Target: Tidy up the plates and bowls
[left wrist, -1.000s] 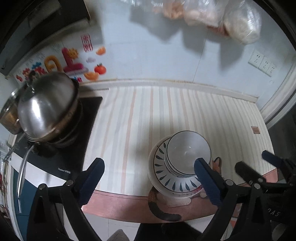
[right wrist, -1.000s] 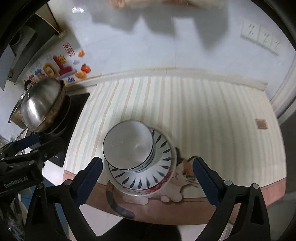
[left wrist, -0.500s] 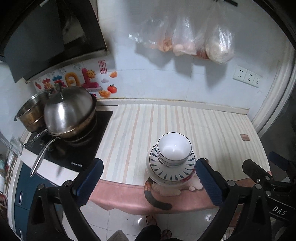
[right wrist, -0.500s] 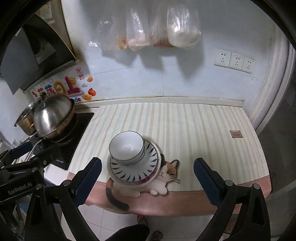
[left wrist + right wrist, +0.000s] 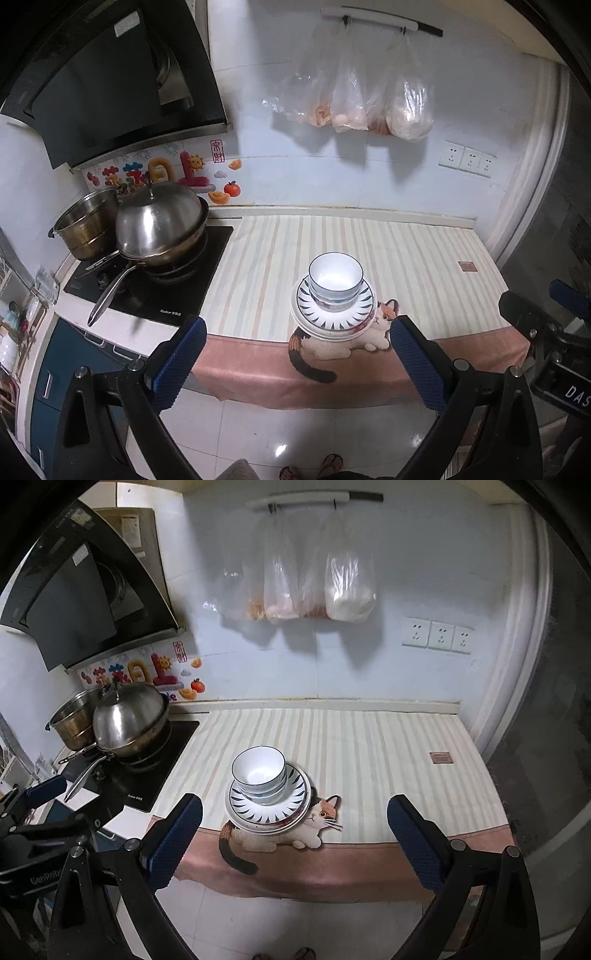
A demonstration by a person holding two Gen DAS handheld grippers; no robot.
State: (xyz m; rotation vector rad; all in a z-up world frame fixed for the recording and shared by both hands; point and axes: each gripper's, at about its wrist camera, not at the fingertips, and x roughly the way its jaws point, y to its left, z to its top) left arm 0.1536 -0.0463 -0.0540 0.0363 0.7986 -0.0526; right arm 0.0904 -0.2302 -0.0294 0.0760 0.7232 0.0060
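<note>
Stacked white bowls [image 5: 335,282] with dark rims sit on a stack of plates [image 5: 334,321]; the top plate has a blue petal pattern. The stack stands near the front edge of the striped counter mat [image 5: 406,251]. It also shows in the right wrist view, bowls [image 5: 259,771] on plates [image 5: 267,810]. My left gripper [image 5: 295,354] is open and empty, held back from the counter, off the stack. My right gripper [image 5: 295,830] is open and empty, also back over the floor. The right gripper shows at the right edge of the left wrist view [image 5: 546,314].
A lidded steel wok [image 5: 159,225] and a steel pot [image 5: 86,227] sit on the black cooktop [image 5: 155,288] at left. Plastic bags [image 5: 354,96] hang on the wall. Sockets [image 5: 467,159] are at right. A range hood [image 5: 107,81] is above the cooktop.
Both grippers have pulled back and up from the stack; the bowls and plates look smaller and farther. The stack has not moved. Both grippers stayed open.
</note>
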